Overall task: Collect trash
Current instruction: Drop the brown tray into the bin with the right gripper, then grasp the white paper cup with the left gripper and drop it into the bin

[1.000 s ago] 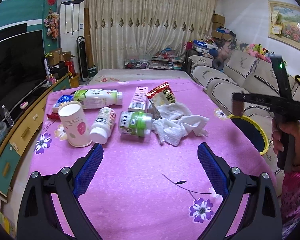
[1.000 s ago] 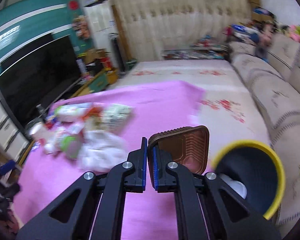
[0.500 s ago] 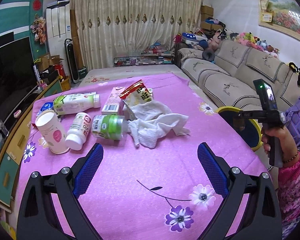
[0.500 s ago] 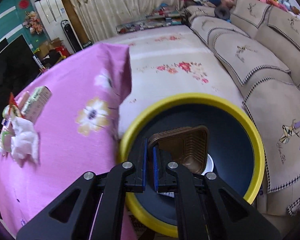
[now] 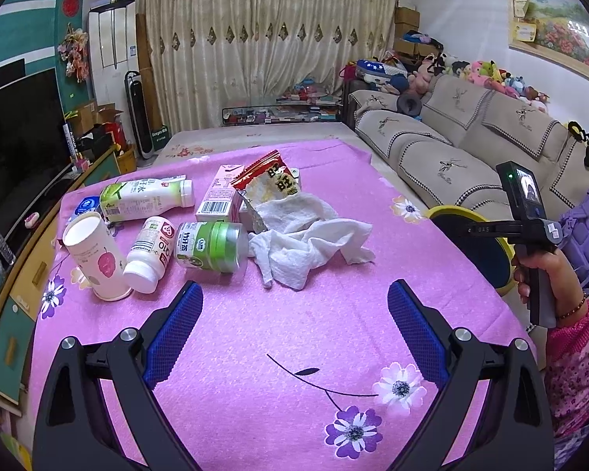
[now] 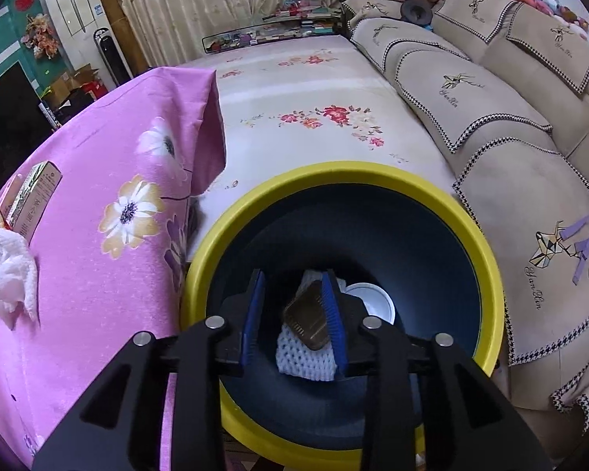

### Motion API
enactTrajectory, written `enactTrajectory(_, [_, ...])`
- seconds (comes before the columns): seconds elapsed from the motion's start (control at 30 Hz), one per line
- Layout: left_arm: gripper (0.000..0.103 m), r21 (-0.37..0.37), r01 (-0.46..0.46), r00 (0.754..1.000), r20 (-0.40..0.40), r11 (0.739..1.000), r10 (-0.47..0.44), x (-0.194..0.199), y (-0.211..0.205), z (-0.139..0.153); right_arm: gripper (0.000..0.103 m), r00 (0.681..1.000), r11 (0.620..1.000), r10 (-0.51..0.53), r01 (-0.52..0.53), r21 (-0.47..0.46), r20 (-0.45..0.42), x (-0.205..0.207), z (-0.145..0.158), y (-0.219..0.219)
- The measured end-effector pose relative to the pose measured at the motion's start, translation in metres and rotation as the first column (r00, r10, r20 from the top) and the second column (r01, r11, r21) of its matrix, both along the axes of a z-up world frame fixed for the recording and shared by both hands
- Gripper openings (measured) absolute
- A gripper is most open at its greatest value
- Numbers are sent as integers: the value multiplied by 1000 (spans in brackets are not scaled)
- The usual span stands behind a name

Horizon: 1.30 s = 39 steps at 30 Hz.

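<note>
Bin (image 6: 467, 212), yellow rim, sits on floor right of pink-clothed table (image 5: 294, 337); brown tray (image 6: 306, 320) lies loose inside on white mesh. R gripper (image 6: 294, 314) above bin mouth, jaws part-open, empty. L gripper (image 5: 294, 314) wide open, empty, w/ bottles, paper cup (image 5: 94, 259), tissue (image 5: 310, 239) on far table.

Cream curtains (image 5: 271, 74) span the far wall, a beige sofa (image 5: 451, 145) (plush toys along its back) at right.

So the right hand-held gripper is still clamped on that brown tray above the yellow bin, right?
Not quite. The right wrist view shows the right hand-held gripper open above the yellow bin; the brown tray lies loose inside it, on white trash.
</note>
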<state>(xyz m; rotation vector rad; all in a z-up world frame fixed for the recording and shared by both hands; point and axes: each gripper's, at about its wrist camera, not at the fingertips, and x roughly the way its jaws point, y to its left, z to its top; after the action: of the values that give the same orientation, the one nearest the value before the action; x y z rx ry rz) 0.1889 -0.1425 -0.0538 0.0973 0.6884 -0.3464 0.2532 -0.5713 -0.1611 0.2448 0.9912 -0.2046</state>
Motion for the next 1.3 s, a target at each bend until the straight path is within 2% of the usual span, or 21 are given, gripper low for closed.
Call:
enactTrajectory(0.17, [94,2,-20,1000,0,1000,20,2,7,-3,31,1000,1000,4,-4,6,9,-3,4,2])
enactTrajectory(0.37, [94,36,-127,992,12,991,127,16,31,-8,36,999,1000,13,-14,15,40,-7,12,7])
enactTrajectory(0.5, [94,70,-250,968,10,966,250,35,62,-16,37,998,999,24,-26,21,55,-9,15,10])
enactTrajectory(0.67, [94,62,-353,934,-29,934,355,64,100,-25,37,997,999,37,-38,21,67,-8,18,17])
enactTrajectory(0.77, [94,76,-355,933,-35,932,358,82,108,-30,37,997,999,42,-44,22,69,-8,19,21])
enactTrajectory(0.9, [91,117,-310,947,-44,943,317,102,107,-40,37,997,999,40,-42,25,65,-7,17,21])
enactTrajectory(0.97, [87,129,-331,940,-43,935,339,108,114,-40,37,997,999,40,-41,23,63,-8,16,20])
enactTrajectory(1.03, [87,89,-355,931,-58,931,361,108,130,-38,37,997,999,40,-42,20,61,-8,16,19])
enactTrajectory(1.13, [87,87,-392,916,-60,916,398,110,144,-39,37,997,999,38,-40,20,63,-8,15,20])
enactTrajectory(1.3, [88,85,-400,911,-77,913,406,127,158,-44,37,997,998,54,-56,21,63,-3,16,27])
